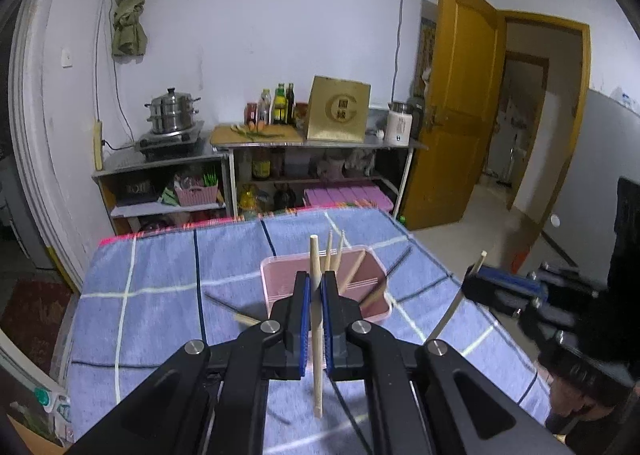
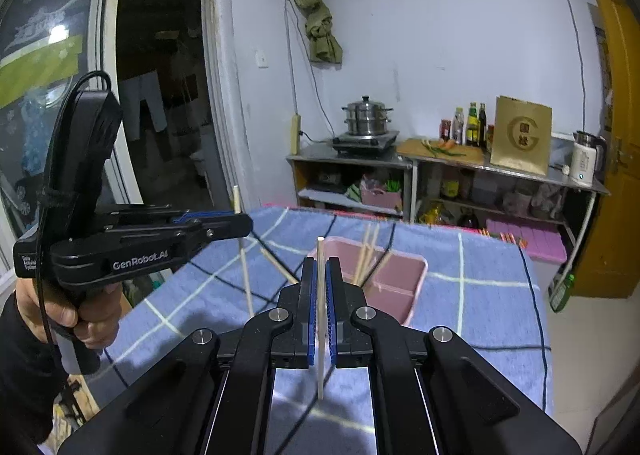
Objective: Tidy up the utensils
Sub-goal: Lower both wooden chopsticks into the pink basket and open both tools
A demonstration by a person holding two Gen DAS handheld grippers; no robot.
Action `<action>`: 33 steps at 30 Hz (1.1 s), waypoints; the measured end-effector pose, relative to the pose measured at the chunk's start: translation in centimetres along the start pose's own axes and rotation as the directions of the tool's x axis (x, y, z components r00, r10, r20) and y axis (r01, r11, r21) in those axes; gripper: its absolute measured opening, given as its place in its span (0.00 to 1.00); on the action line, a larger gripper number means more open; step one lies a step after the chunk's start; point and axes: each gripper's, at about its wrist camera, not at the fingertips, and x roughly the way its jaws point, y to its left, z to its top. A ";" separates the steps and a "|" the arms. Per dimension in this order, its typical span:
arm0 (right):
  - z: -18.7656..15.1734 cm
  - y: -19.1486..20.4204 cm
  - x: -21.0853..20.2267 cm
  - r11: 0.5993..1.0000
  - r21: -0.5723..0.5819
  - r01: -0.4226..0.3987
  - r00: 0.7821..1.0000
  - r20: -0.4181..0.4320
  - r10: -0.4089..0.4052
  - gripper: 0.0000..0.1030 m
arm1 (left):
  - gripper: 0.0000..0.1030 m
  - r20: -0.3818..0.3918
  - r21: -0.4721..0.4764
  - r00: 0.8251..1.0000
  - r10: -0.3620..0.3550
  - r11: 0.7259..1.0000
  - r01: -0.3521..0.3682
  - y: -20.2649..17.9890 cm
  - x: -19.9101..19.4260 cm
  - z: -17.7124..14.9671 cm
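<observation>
Gripping one wooden chopstick apiece, close to each lens. Pinching the left gripper [image 1: 316, 287] onto an upright chopstick [image 1: 317, 335], blue pads pressed against its shaft, thick end up, tip hanging low above the cloth. Pinching the right gripper [image 2: 319, 275] likewise onto a second, paler chopstick [image 2: 320, 319], also near vertical, clamped around mid-length. Showing the left unit from the side in the right wrist view, handle in the person's hand [image 2: 86, 315], stick poking out above and below its fingers.

Hovering both tools over the blue checked cloth [image 1: 160, 295], just short of the pink bin [image 1: 280, 279], which is sitting near the middle of the cloth.

Judging progress: partly done. Already leaning inside the bin, several chopsticks [image 2: 366, 255], bunched toward its far side; exact count hard to tell. Carrying two more now, neither yet over the rim. Lying loose on the cloth, what look like a few further sticks: one to the left of the bin [image 1: 244, 318], blurred, and another by its right corner [image 1: 374, 295], though whether that one is resting on the cloth or against the bin wall cannot be told.

Remaining, by this reckoning: bringing the two held sticks across the rim, dropping them in with the rest, then collecting the strays.
</observation>
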 end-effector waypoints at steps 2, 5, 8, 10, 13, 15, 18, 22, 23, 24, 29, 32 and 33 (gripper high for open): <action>0.9 0.1 0.4 1.000 0.000 0.001 1.000 0.018 -0.001 0.04 | 0.05 0.027 0.010 1.000 0.007 1.000 -0.007 0.1 0.0 1.4; 2.1 -0.1 1.1 1.000 0.007 0.002 0.999 0.038 -0.002 0.04 | 0.05 0.053 0.004 0.999 0.004 1.000 -0.005 0.4 0.2 2.9; 3.1 -0.5 1.7 1.000 0.017 0.005 0.998 0.060 -0.006 0.04 | 0.05 0.075 -0.002 0.997 0.002 1.000 -0.002 0.7 0.8 4.4; 3.6 -0.7 2.2 1.000 0.024 0.003 0.997 0.071 -0.005 0.04 | 0.05 0.083 -0.007 0.997 0.006 1.000 -0.006 1.1 1.5 5.1; 4.2 -1.1 3.0 1.000 0.027 0.009 0.997 0.082 -0.012 0.04 | 0.05 0.088 -0.010 0.996 0.010 1.000 -0.009 1.5 2.7 5.9; 4.4 -1.5 3.7 0.999 0.038 0.007 0.996 0.085 -0.010 0.04 | 0.05 0.090 -0.005 0.996 0.013 1.000 -0.013 1.7 3.6 6.2; 4.6 -1.9 4.7 0.999 0.046 0.006 0.996 0.087 -0.010 0.04 | 0.05 0.091 -0.005 0.996 0.013 1.000 -0.013 2.1 4.8 6.4; 4.3 -2.3 6.4 0.999 0.049 0.009 0.997 0.077 -0.013 0.04 | 0.05 0.078 -0.008 0.997 0.017 1.000 -0.017 2.7 6.8 5.9; 4.1 -2.3 6.8 0.999 0.050 0.007 0.997 0.072 -0.011 0.04 | 0.05 0.074 -0.007 0.997 0.022 1.000 -0.022 2.8 7.2 5.8; 4.0 -2.4 7.2 0.999 0.051 0.008 0.998 0.066 -0.011 0.04 | 0.05 0.071 -0.008 0.997 0.022 1.000 -0.022 3.0 7.8 5.6; 3.1 -2.8 8.6 0.999 0.050 0.011 0.999 0.047 -0.013 0.04 | 0.05 0.061 0.000 0.998 0.028 1.000 -0.028 3.4 9.5 4.7; 2.4 -3.1 9.2 0.998 0.057 0.007 0.999 0.031 -0.008 0.04 | 0.05 0.052 0.008 0.998 0.028 1.000 -0.029 3.2 10.1 4.1; 2.1 -3.1 9.4 0.998 0.058 0.007 1.000 0.023 -0.009 0.04 | 0.05 0.046 0.011 0.999 0.025 1.000 -0.026 3.2 10.4 3.8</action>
